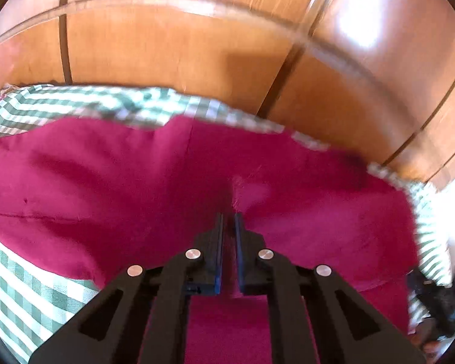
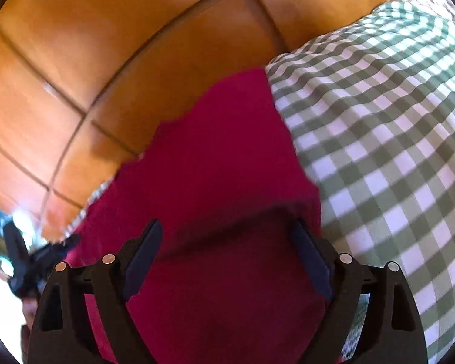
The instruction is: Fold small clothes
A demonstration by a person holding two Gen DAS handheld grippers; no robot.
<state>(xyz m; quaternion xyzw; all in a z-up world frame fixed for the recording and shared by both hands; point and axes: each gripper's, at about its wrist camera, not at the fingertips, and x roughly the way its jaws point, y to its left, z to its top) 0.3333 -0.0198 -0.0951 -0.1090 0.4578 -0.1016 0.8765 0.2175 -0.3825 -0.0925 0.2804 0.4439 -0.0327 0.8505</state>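
A magenta garment (image 1: 136, 182) lies spread on a green-and-white checked cloth (image 1: 21, 288). In the left wrist view my left gripper (image 1: 229, 218) has its jaws together at the middle of the garment, and a small pucker of magenta fabric rises right at the tips. In the right wrist view the same magenta garment (image 2: 215, 157) runs up the middle of the picture. My right gripper (image 2: 227, 233) hangs over it with the jaws wide apart and nothing pressed between them. Its fingers (image 2: 311, 257) stand near the garment's edge, beside the checked cloth (image 2: 379, 151).
Orange-brown floor tiles (image 1: 166, 45) with dark joints lie beyond the checked cloth's far edge. The other gripper shows as a dark shape at the left edge of the right wrist view (image 2: 30, 261) and at the lower right of the left wrist view (image 1: 433, 303).
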